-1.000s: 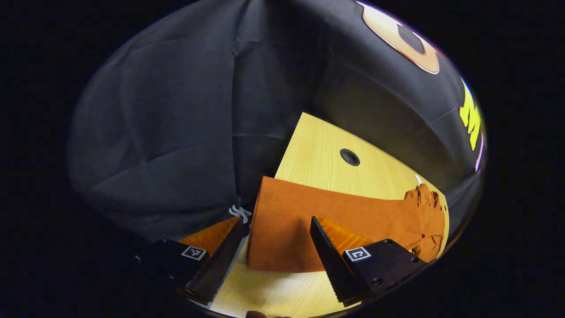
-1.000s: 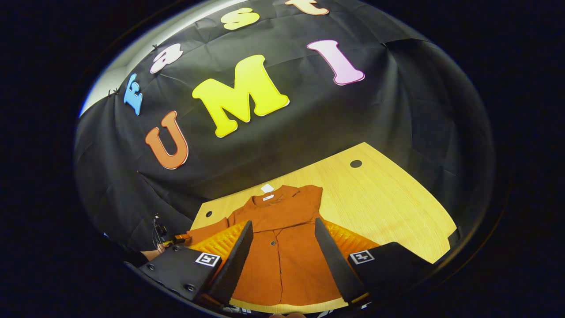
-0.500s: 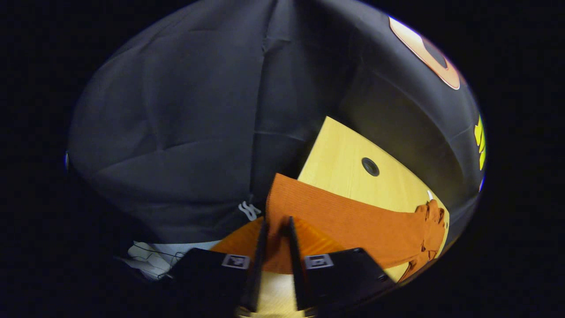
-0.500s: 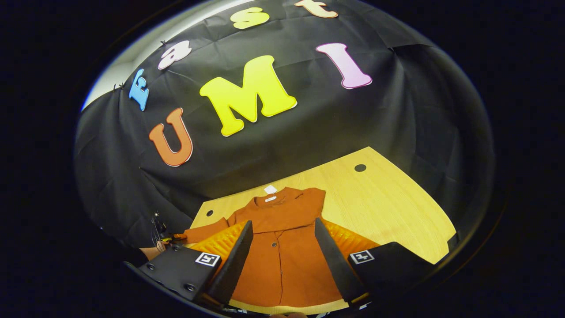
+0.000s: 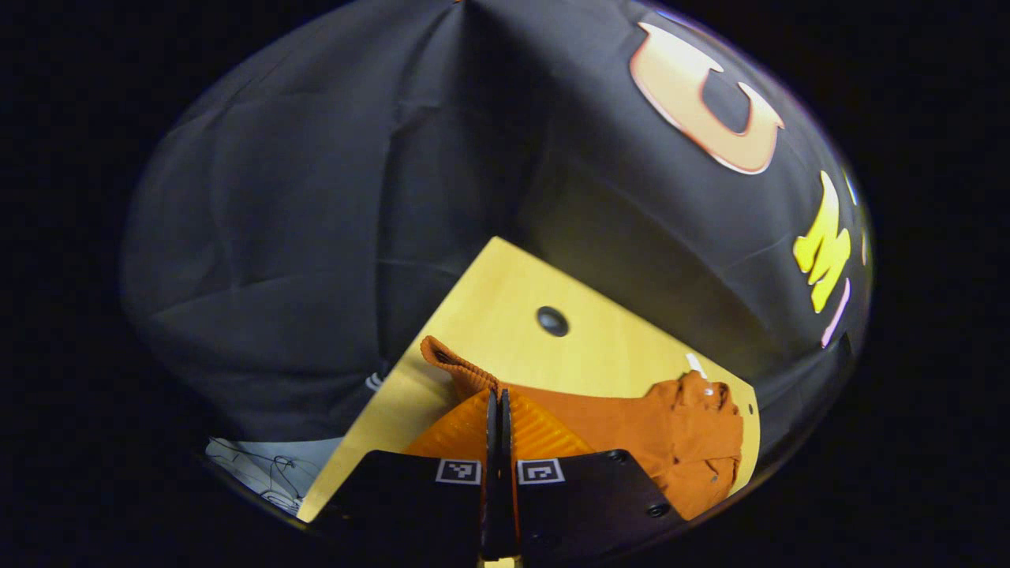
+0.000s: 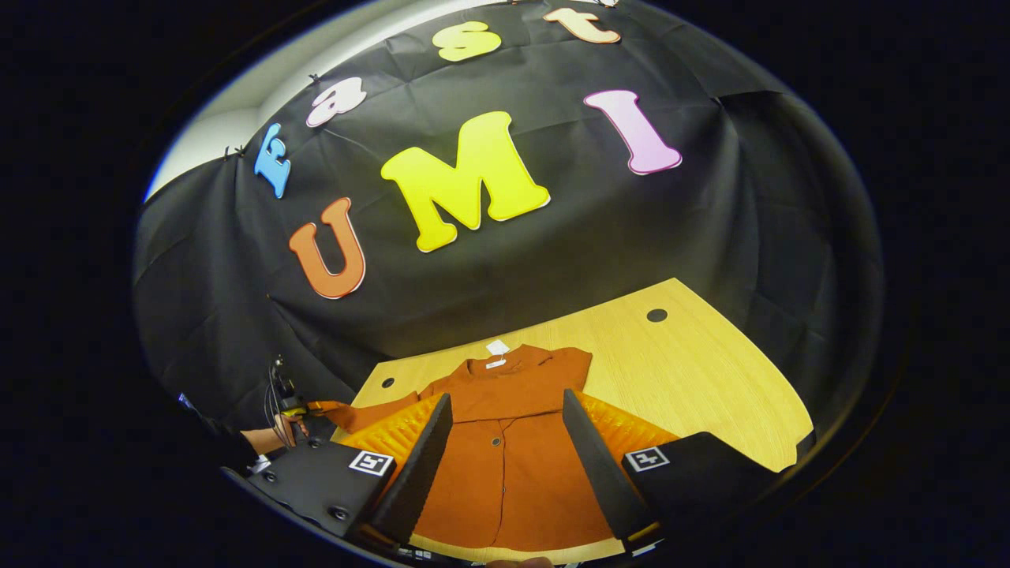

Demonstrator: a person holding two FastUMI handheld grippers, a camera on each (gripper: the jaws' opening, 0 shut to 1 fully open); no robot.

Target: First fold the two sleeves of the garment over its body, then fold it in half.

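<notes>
Here, left gripper (image 5: 499, 410) pinches the sleeve (image 5: 458, 371) cuff, lower centre; garment (image 6: 505, 442) body lies right. Right gripper (image 6: 505, 442) hovers wide above it.

Dim booth, brightly lit table (image 6: 710, 371) — sharp centre, strong fisheye bending at edges.

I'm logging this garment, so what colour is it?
The garment is a solid rust orange with a ribbed weave; the right gripper view shows it best.

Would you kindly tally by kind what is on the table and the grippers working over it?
Garment: 1, an orange buttoned shirt.
Paper tag: 1, white, at the collar.
Grippers: 2, left gripper, right gripper.
Table: 1, wooden.
Total: 5.
</notes>
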